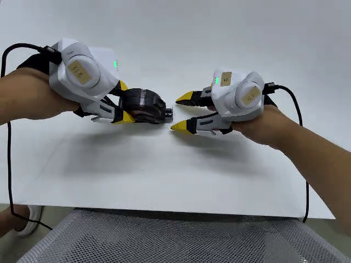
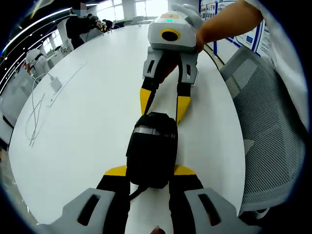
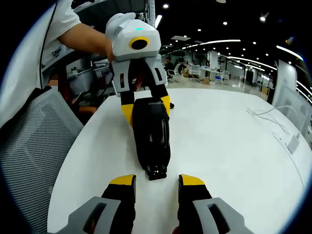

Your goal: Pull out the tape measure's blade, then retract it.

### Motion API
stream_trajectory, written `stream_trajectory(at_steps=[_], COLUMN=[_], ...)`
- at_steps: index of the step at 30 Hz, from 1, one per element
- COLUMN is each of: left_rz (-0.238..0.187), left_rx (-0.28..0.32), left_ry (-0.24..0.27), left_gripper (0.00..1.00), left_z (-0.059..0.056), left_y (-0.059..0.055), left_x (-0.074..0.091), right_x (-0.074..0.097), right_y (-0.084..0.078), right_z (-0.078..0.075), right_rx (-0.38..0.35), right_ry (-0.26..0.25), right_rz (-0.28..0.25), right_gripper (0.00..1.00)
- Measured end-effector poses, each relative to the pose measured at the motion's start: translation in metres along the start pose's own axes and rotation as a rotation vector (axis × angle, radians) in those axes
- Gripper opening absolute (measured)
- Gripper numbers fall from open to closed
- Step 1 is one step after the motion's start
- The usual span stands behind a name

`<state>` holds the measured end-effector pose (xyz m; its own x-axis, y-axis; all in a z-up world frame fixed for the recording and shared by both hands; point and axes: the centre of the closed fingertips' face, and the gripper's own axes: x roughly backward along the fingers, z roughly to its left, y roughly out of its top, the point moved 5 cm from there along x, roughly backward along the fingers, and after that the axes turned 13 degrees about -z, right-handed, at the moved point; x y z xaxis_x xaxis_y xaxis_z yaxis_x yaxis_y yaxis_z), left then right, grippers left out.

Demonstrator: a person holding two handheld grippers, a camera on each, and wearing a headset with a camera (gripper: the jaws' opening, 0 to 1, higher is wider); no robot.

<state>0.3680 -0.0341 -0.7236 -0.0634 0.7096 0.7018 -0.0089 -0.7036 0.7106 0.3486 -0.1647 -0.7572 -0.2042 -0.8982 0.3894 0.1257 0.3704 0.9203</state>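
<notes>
Tape measure: a black case (image 1: 143,105) sits left of centre in the head view, low on the white tabletop (image 1: 164,164). Whether it rests on the surface or is held just above it cannot be told.
Left tongs: the left tongs (image 2: 151,170) are clamped across the case, one yellow tip on each flank. Gripping it by the sides leaves the end with the blade mouth free and steadies the body against a pull.
Blade tip: a small dark hook (image 3: 156,171) pokes from the case's near end, at lower centre of the right gripper view. It points straight at the other tongs, and no length of blade shows outside the case.
Right tongs: the right tongs (image 1: 181,112) are spread apart and hold nothing. Their tips are just beside the hook, one on either side of its line, lined up to close on it.
Step in hand: judging by this, it is the approach to the hook, with the blade not yet drawn out.
Next move: it probably calls for a narrow pinch on the hook, then a pull towards the right of the head view while the case is braced.
Risk: the hook is small, so the tips could slip off it or nudge the case askew.
Foreground: a grey mesh chair (image 1: 164,235) runs along the bottom edge of the head view.
</notes>
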Motion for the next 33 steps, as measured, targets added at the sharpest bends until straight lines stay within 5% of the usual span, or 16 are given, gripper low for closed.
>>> stream_trajectory(at_steps=[11, 33], left_rz=[0.001, -0.007], left_rx=[-0.002, -0.028], left_ry=[-0.009, -0.019], left_gripper=[0.25, 0.25], left_z=[0.001, 0.001], left_y=[0.000, 0.000], left_x=[0.000, -0.001], right_x=[-0.008, -0.010], right_y=[0.001, -0.002], right_z=[-0.001, 0.000], right_rx=[0.041, 0.047], right_ry=[0.033, 0.050], right_rz=[-0.009, -0.032], right_gripper=[0.14, 0.11])
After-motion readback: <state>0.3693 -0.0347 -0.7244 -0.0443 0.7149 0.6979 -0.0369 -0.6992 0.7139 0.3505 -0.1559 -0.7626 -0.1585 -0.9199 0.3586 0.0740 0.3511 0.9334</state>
